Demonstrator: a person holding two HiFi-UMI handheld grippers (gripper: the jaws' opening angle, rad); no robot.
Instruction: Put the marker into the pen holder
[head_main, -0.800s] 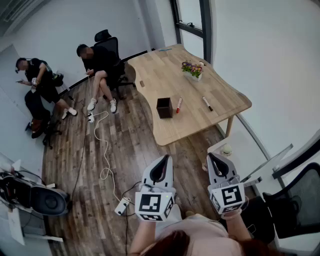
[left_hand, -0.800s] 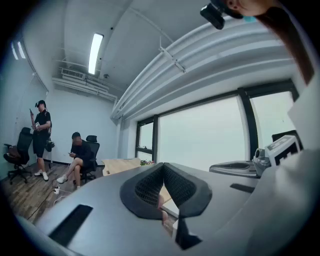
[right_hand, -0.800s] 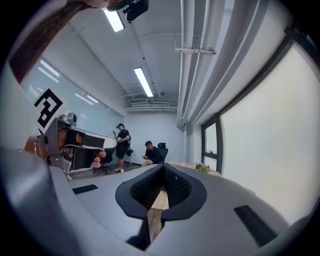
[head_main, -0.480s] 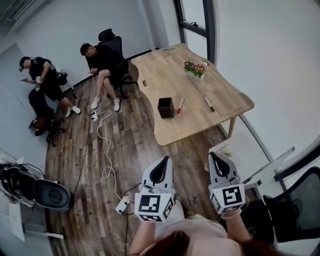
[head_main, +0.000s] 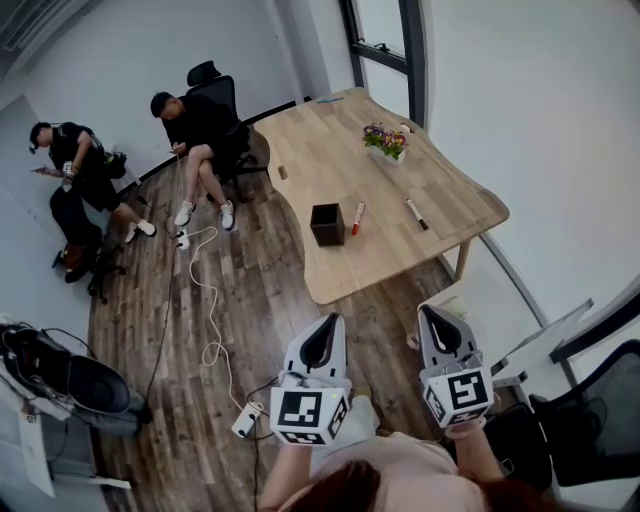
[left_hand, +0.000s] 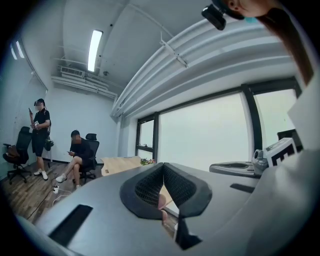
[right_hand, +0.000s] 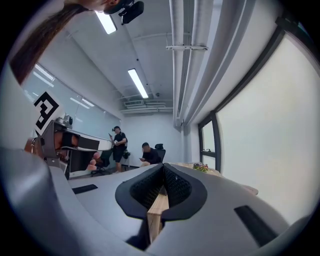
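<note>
Jaws on the left gripper (head_main: 329, 317) and on the right gripper (head_main: 430, 309) are clenched tip to tip with nothing between them, as each gripper's own view confirms. Both grippers hang side by side above the wood floor (head_main: 260, 300), well apart from the table (head_main: 330, 275), with open floor between them and its near edge.

On that wooden table a black square pen holder (head_main: 327, 224) stands upright near the near-left edge. A red marker (head_main: 357, 218) lies flat just beside it on the right, not touching. Its long axis runs from the near edge toward the far one, tilted slightly right at the far end; which end carries the cap is too small to tell. A black marker (head_main: 416, 214) lies flat farther right, well apart from the holder, its axis slanting from far-left to near-right. A planter of flowers (head_main: 385, 142) sits toward the far side.

Left of the table, two people (head_main: 195, 125) sit on office chairs. A white cable (head_main: 207, 300) snakes over the floor to a power strip (head_main: 247, 420) near the left gripper.
</note>
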